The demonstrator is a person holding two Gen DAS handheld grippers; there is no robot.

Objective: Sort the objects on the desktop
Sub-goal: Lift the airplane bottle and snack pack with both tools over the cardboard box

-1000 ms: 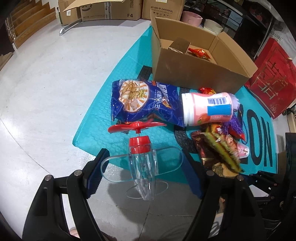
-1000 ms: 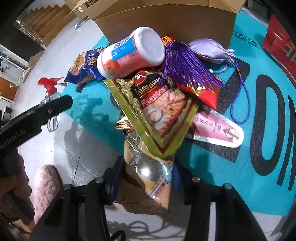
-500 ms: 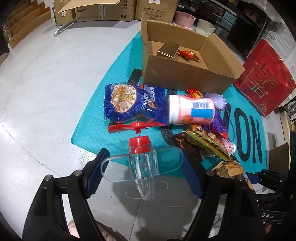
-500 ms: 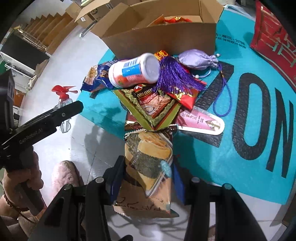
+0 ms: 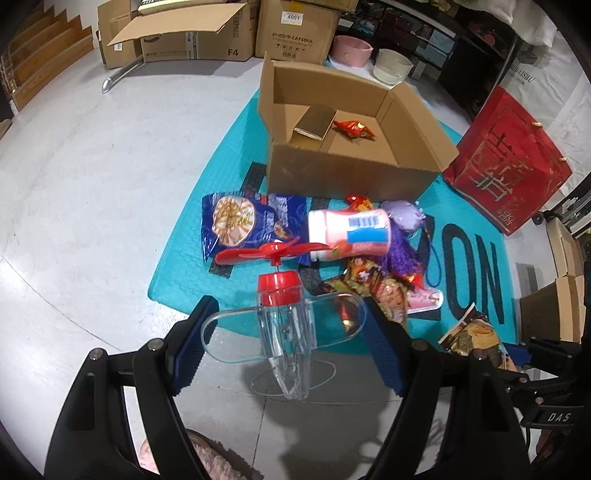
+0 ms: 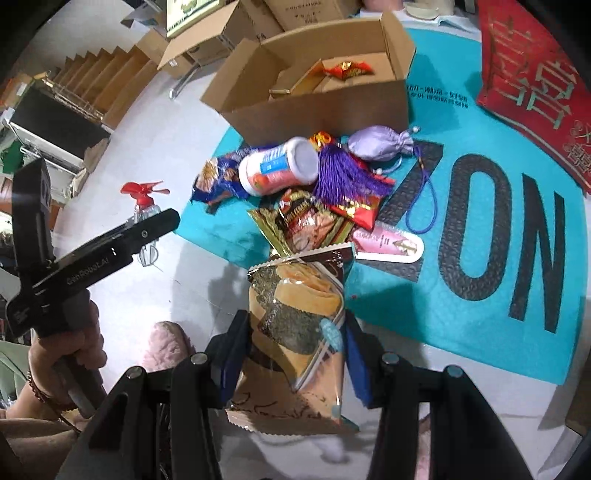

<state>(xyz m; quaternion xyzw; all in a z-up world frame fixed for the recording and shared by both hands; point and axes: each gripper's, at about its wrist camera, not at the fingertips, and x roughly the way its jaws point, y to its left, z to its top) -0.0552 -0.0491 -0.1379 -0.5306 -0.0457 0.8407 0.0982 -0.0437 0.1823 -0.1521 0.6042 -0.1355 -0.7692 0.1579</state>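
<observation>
My left gripper (image 5: 284, 332) is shut on a clear plastic toy plane (image 5: 284, 328) with a red cap and red propeller, held above the grey floor. The plane also shows in the right wrist view (image 6: 144, 206). My right gripper (image 6: 295, 336) is shut on a brown snack packet (image 6: 295, 317), lifted above the mat edge. An open cardboard box (image 5: 343, 173) (image 6: 317, 107) holds a gold card and a red wrapper. In front of it lie a blue chip bag (image 5: 251, 221), a pink bottle (image 5: 351, 232) (image 6: 277, 166), a purple tassel (image 6: 343, 177) and a lilac pouch (image 6: 380, 142).
A teal mat (image 6: 480, 325) with black letters lies under the pile. A red gift bag (image 5: 506, 162) stands at the right. Cardboard boxes (image 5: 184, 33) and two bowls stand at the back. Stairs rise at the far left. A pink slipper (image 6: 166, 347) is near my right gripper.
Both grippers have risen and drawn back from the pile. The snack packet has come up off the heap with my right gripper. The toy plane stays held in my left.
</observation>
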